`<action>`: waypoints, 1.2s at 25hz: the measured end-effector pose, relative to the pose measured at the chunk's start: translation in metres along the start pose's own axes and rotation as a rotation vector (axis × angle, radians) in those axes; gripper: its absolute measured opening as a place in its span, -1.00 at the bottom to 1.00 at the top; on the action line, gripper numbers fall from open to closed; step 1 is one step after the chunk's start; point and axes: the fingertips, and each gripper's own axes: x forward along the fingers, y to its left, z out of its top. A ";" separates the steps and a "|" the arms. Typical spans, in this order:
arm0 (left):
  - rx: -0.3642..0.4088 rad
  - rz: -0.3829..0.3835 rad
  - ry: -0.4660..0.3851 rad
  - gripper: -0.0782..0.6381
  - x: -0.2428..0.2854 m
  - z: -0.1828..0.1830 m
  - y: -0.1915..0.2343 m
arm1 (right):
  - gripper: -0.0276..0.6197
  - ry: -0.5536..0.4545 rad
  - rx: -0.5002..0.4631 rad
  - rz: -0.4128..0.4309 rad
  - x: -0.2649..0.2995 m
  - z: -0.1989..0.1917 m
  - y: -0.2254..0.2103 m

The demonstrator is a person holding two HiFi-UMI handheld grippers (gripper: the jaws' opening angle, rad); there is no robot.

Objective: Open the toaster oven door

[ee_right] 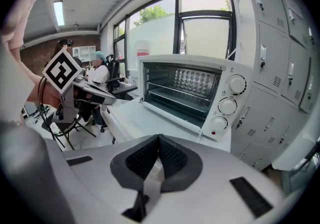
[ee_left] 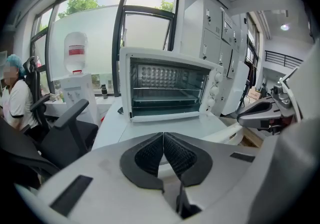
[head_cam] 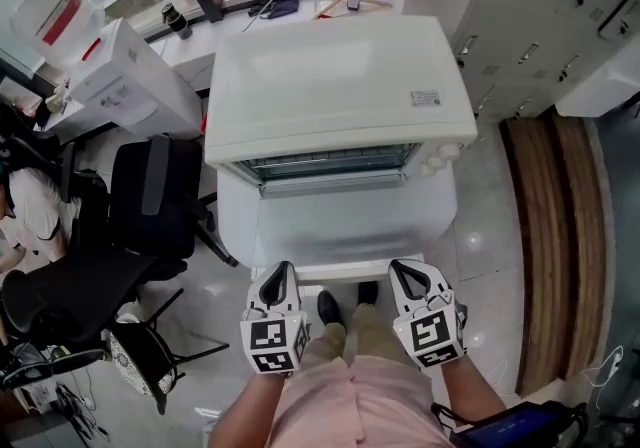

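A white toaster oven [head_cam: 340, 86] stands on a white table [head_cam: 235, 226] in front of me. Its front is open: the racks inside [ee_left: 165, 90] show plainly, and the door [head_cam: 340, 226] seems to lie folded down flat before the opening. Three knobs [ee_right: 227, 105] run down its right side. My left gripper [head_cam: 279, 269] and right gripper [head_cam: 405, 267] hang side by side at the table's near edge, well short of the oven. In the left gripper view my left gripper [ee_left: 163, 135] has its pads pressed together on nothing. My right gripper [ee_right: 159, 138] looks the same.
Black office chairs [head_cam: 150, 196] crowd the floor left of the table. A water dispenser [ee_left: 76, 75] and a seated person [ee_left: 17, 103] are further left. Grey lockers [head_cam: 540, 6] line the right side, with a wooden floor strip [head_cam: 555, 236] below them.
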 end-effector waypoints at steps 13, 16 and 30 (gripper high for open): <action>0.057 -0.029 0.087 -0.74 0.016 -0.050 -0.002 | -0.91 0.102 0.021 -0.003 0.027 -0.052 0.010; 0.059 -0.033 0.106 -0.74 0.019 -0.060 -0.001 | -0.91 0.117 0.022 -0.002 0.034 -0.060 0.012; 0.083 -0.071 0.175 -0.74 0.036 -0.099 0.003 | -0.91 0.171 0.045 -0.005 0.059 -0.094 0.019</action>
